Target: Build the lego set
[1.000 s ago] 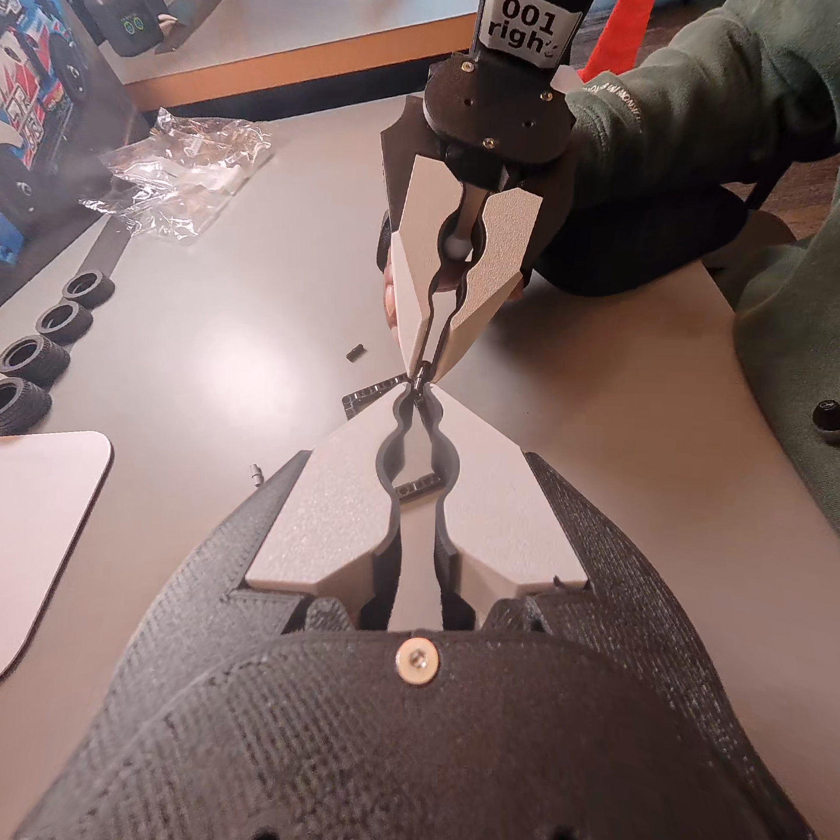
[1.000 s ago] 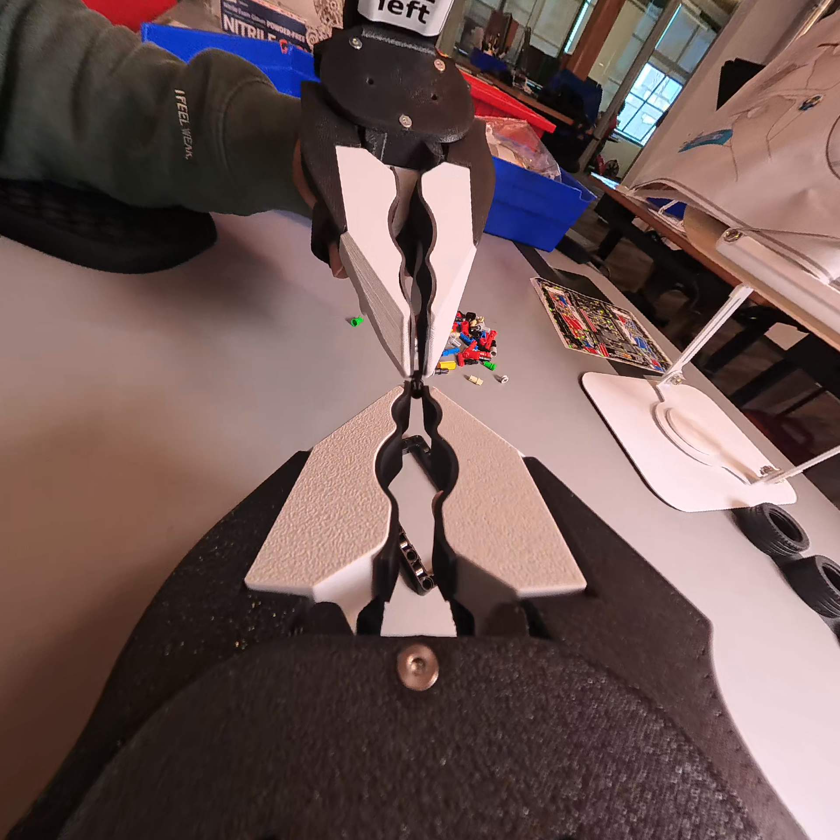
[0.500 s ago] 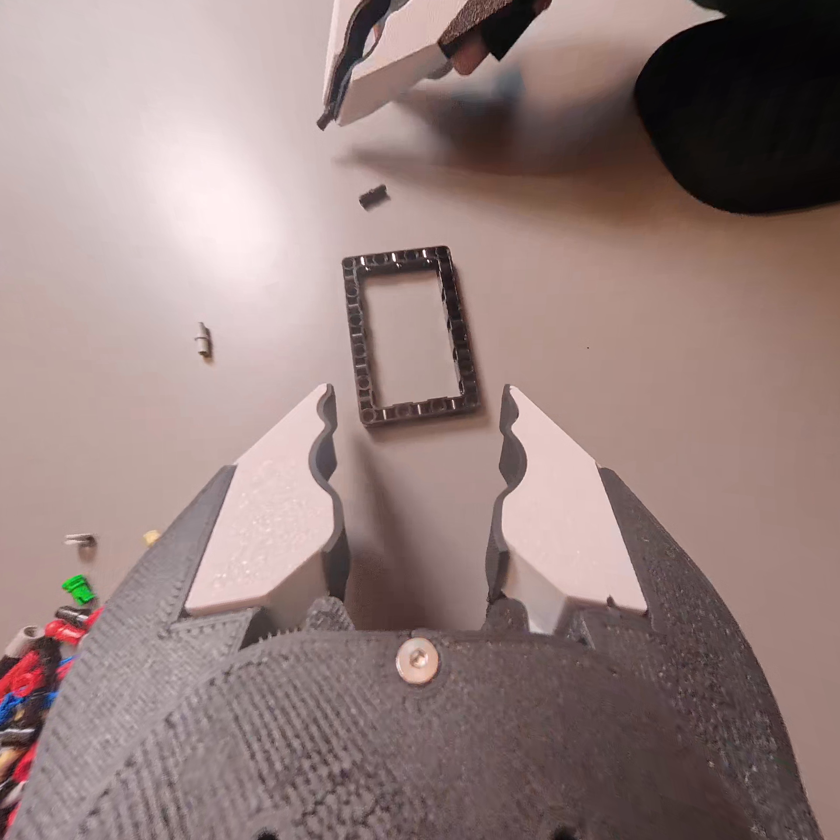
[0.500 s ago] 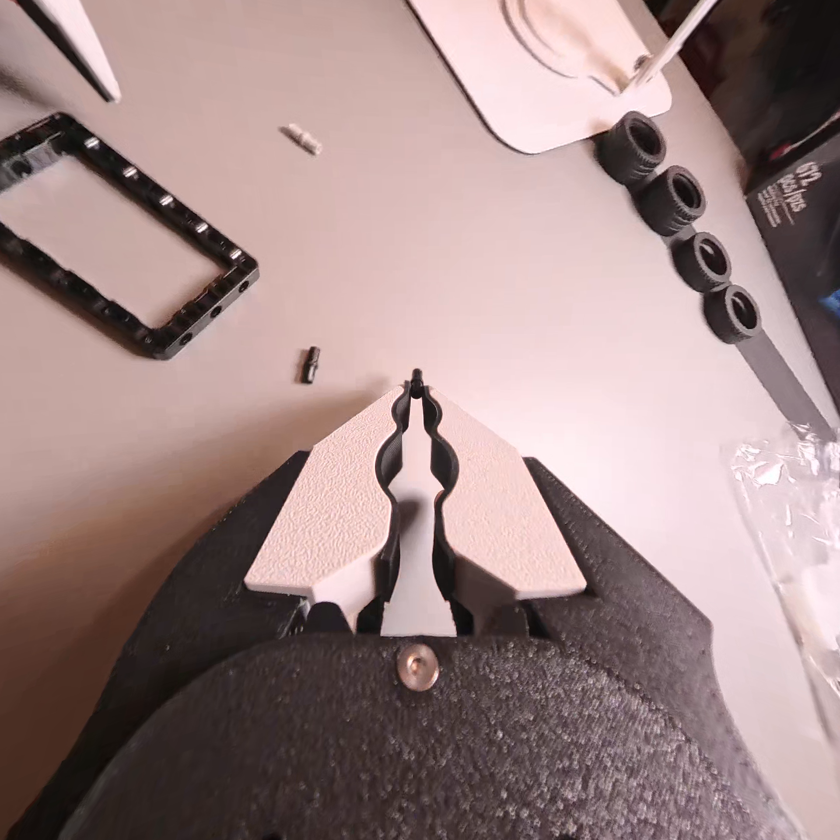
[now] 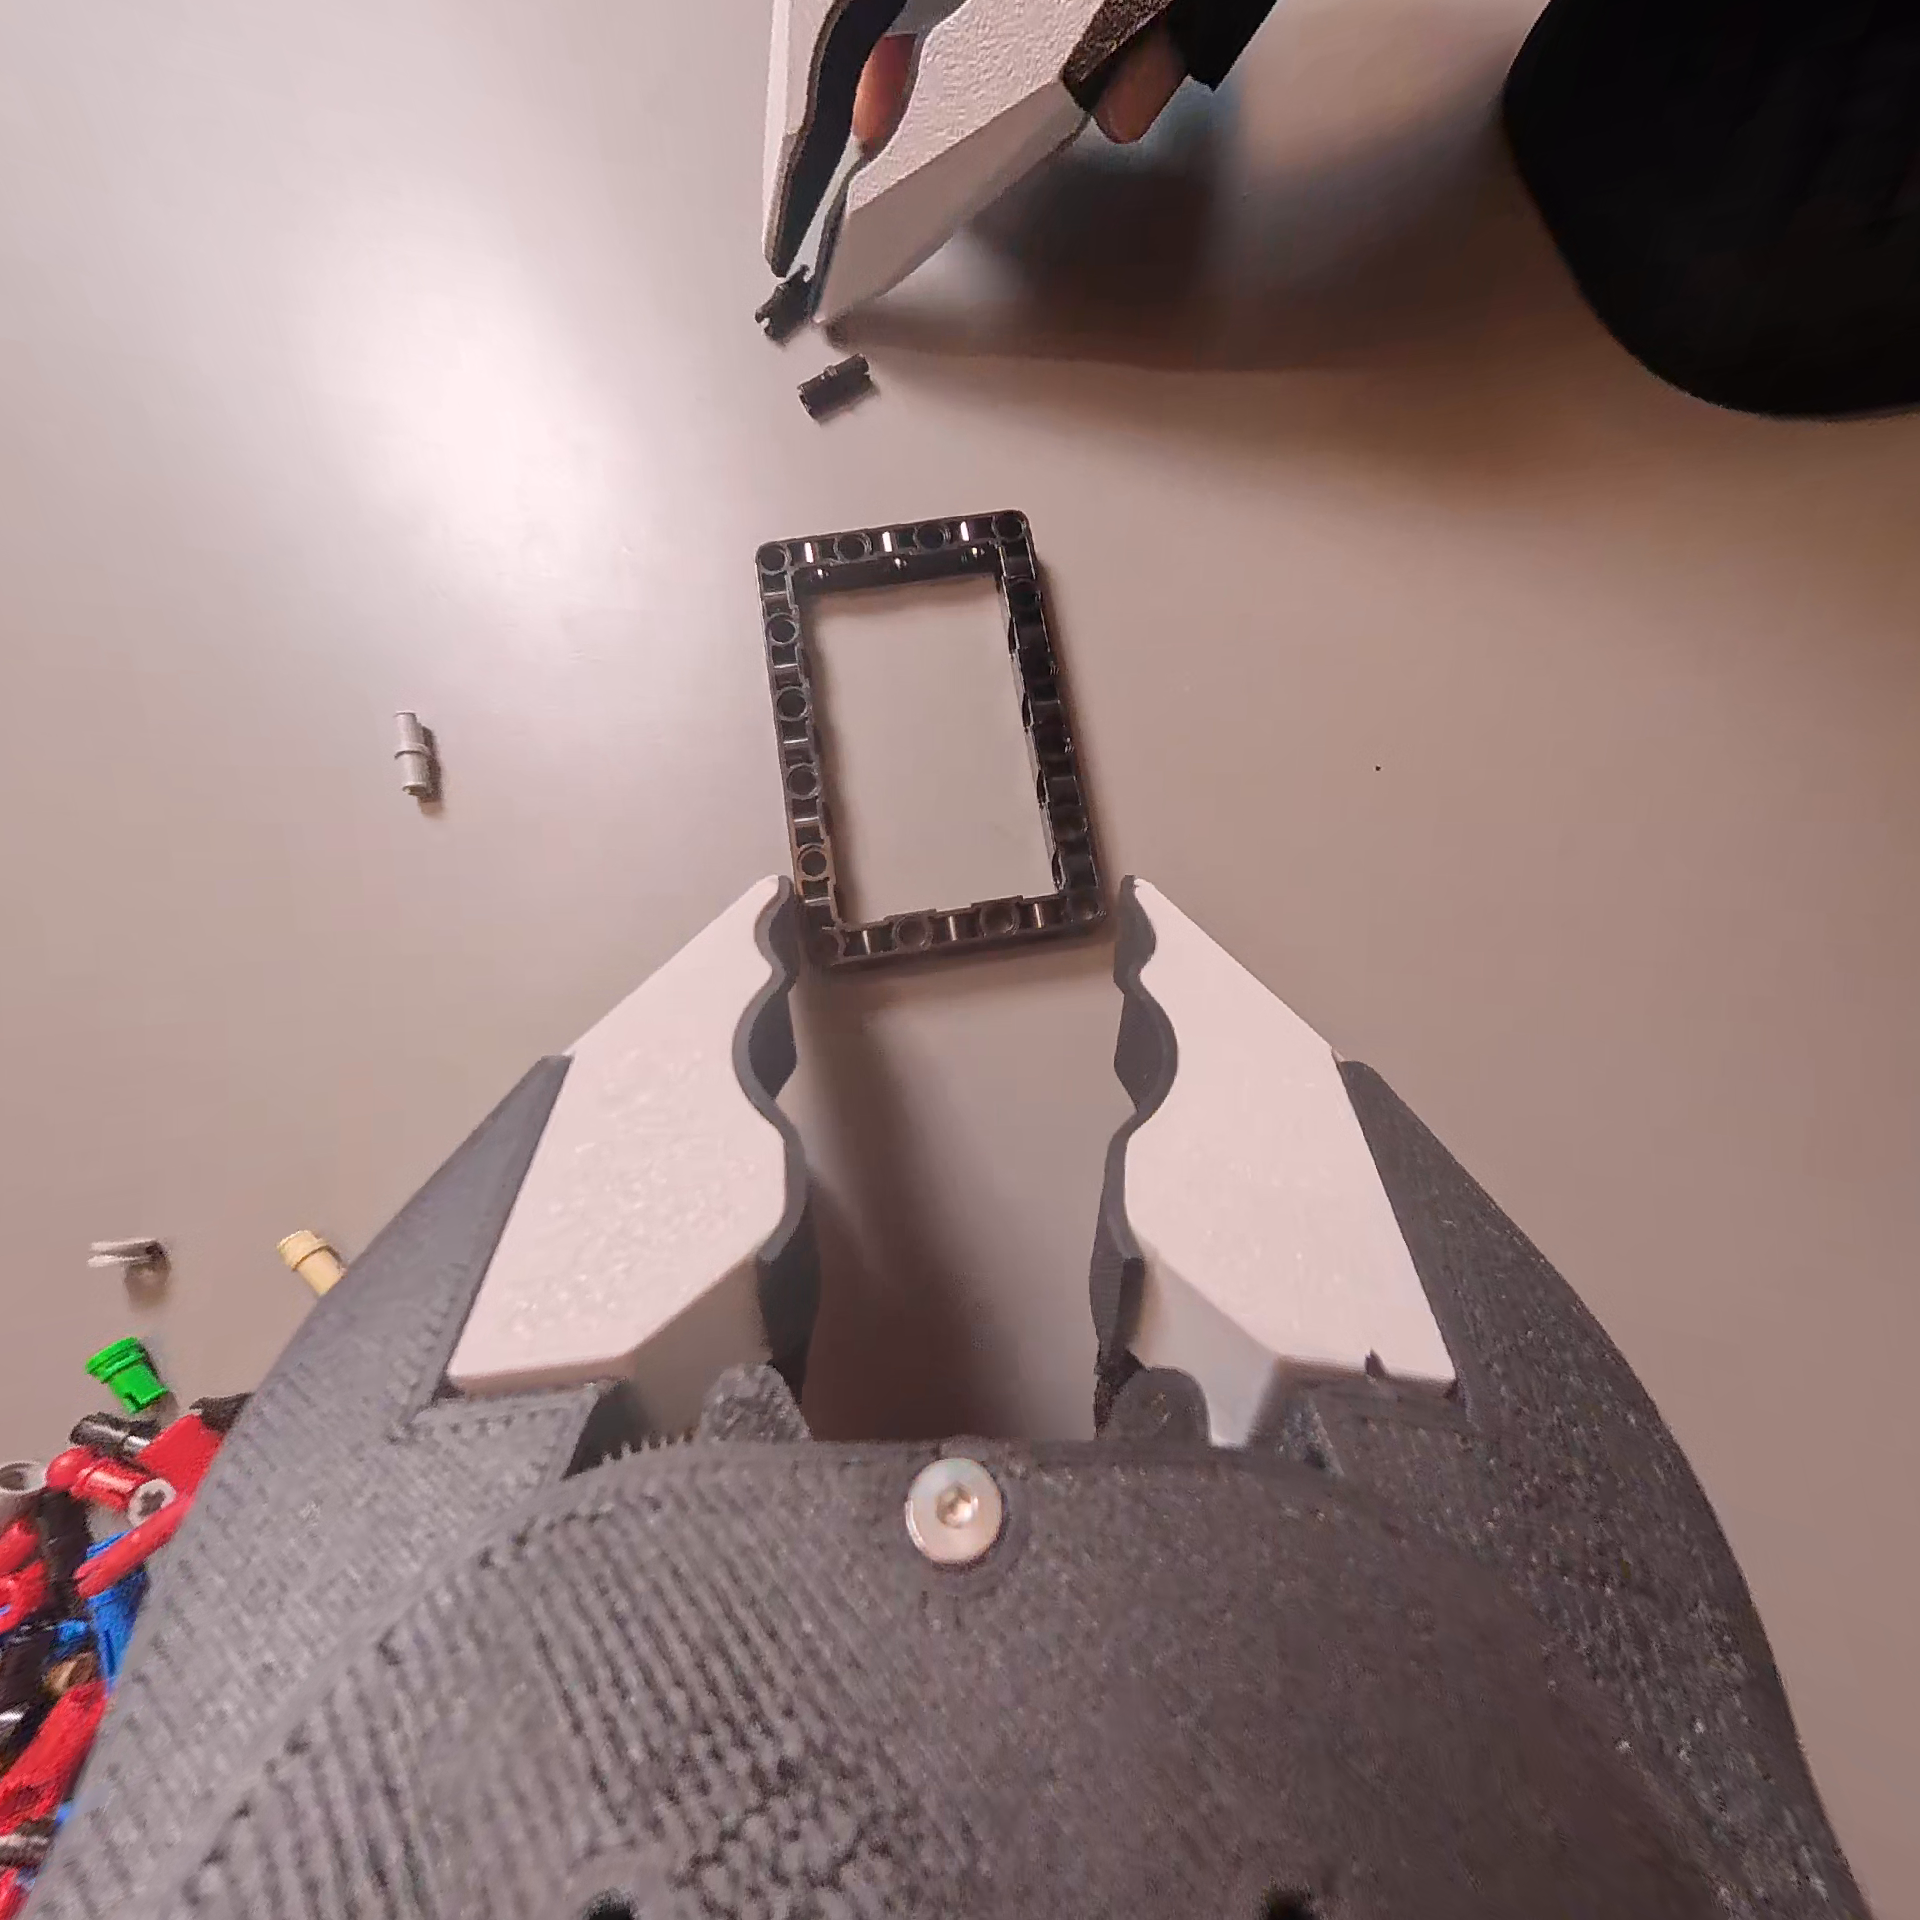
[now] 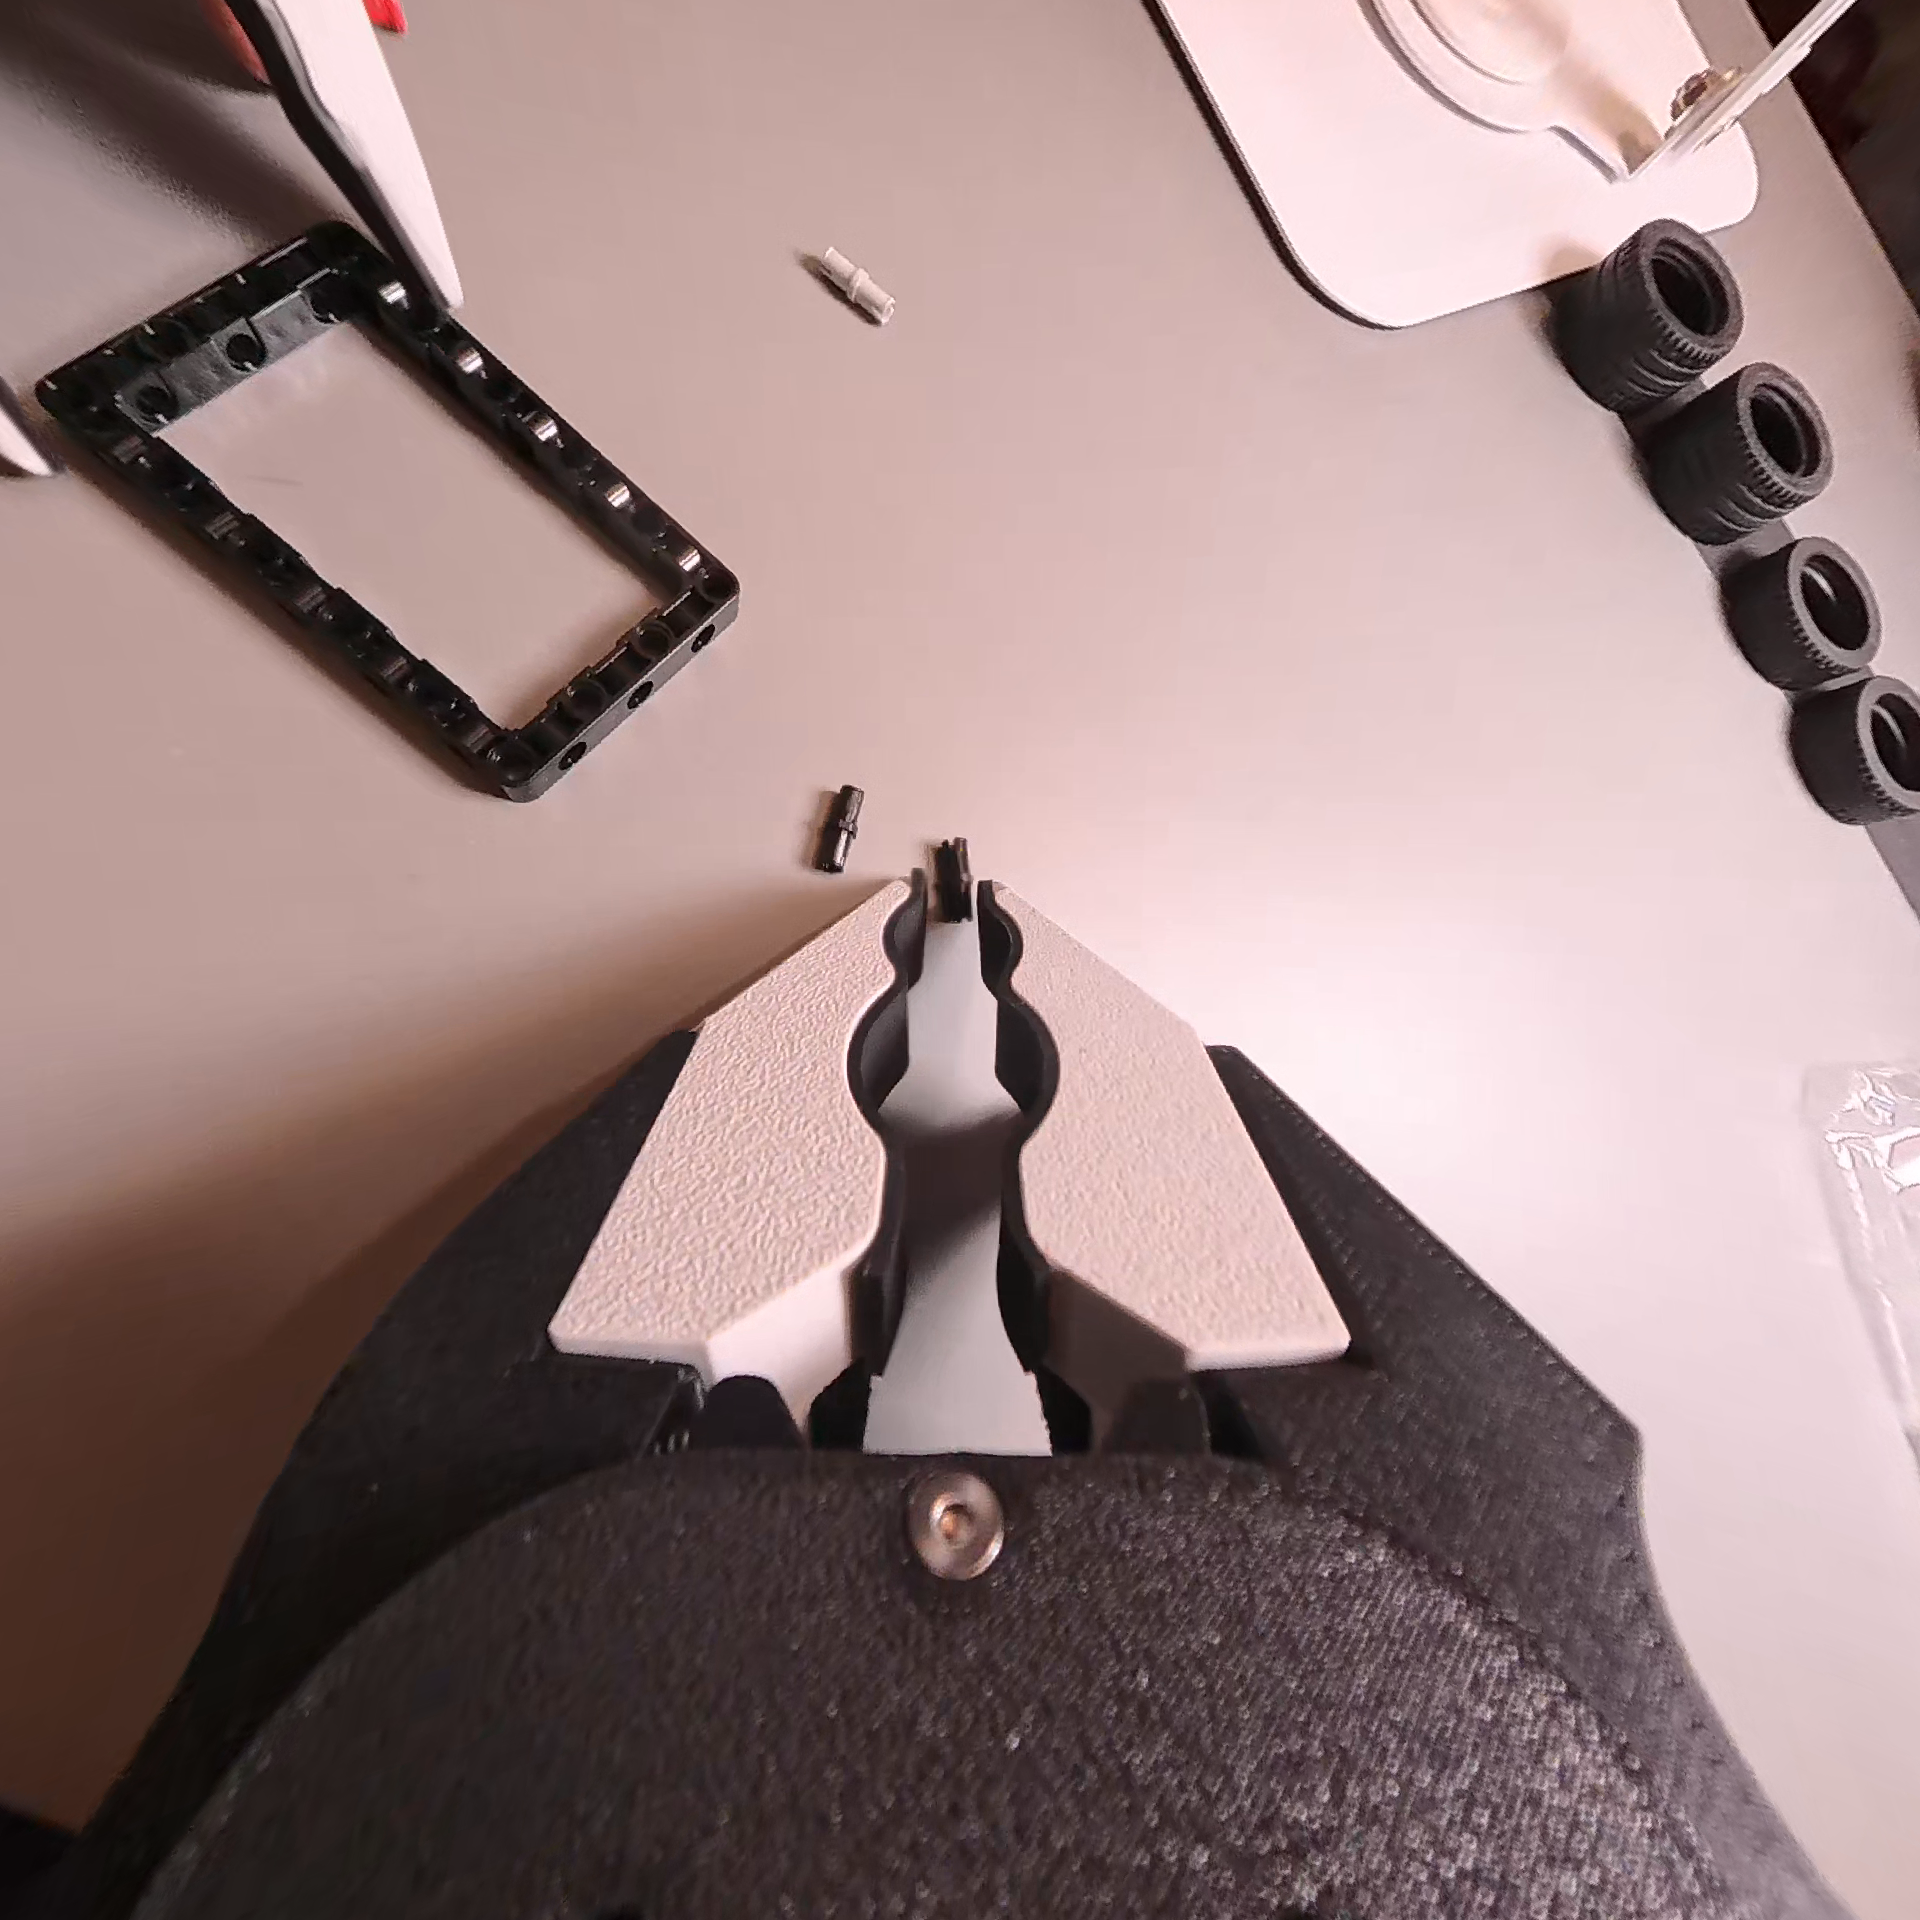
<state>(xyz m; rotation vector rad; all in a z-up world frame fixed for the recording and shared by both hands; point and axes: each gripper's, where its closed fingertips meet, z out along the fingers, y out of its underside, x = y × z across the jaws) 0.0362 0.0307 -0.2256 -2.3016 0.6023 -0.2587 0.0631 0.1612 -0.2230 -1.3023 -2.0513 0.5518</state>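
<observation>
Grey table [image 5: 1455, 727] under soft glare, small parts scattered loose; no bin or tray in sight, so nothing is contained. Black rectangular frame [image 5: 925, 732] lies flat, long axis running straight away from the left hand-held gripper [image 5: 951, 899], near short side level with its tips. That gripper is spread wide and empty, one tip just beside each near corner of the frame. Right hand-held gripper [image 6: 951, 888] is pinched on a small black pin [image 6: 951, 878], which pokes out past the tips. From it the frame [image 6: 395, 520] lies ahead and to the left, apart. A second black pin [image 6: 840, 840] lies loose just beside its tips. Light grey pin [image 6: 860, 287] farther off, four black tyres [image 6: 1766, 447] in a row along the right. Left is plainly nearer the frame. Likely next: left steadies the frame, right brings the pin to a hole
</observation>
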